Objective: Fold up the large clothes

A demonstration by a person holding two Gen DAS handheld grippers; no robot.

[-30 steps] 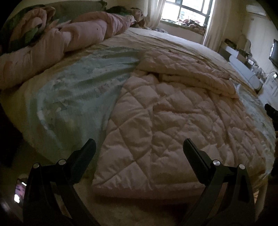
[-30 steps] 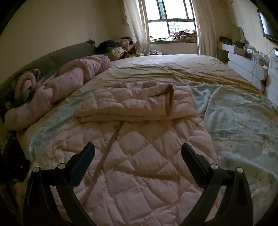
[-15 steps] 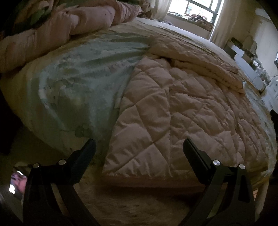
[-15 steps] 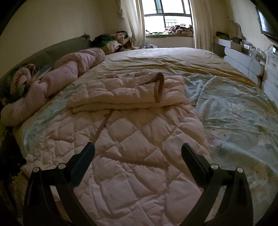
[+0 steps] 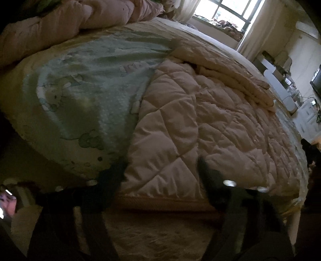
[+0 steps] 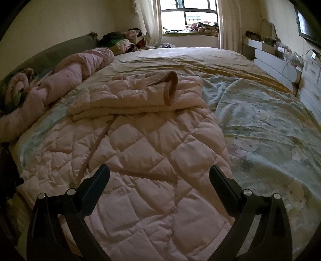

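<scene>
A large pale pink quilted garment (image 6: 152, 152) lies spread on the bed, its far part folded over into a thick band with a brown-lined cuff (image 6: 170, 88) standing up. In the left wrist view the garment (image 5: 200, 120) reaches the near bed edge, its hem hanging a little over. My left gripper (image 5: 162, 166) is open and empty, low at that hem's near left corner. My right gripper (image 6: 159, 176) is open and empty, hovering over the garment's near right part.
A pale green printed sheet (image 6: 266, 128) covers the bed, seen in the left wrist view (image 5: 88, 84) too. A rolled pink duvet (image 6: 66, 84) lies along the headboard side. White cabinets (image 6: 280, 66) stand right of the bed. Window (image 6: 188, 14) beyond.
My left gripper has dropped and moved in toward the garment's near hem; its view is blurred. My right gripper has moved forward over the garment.
</scene>
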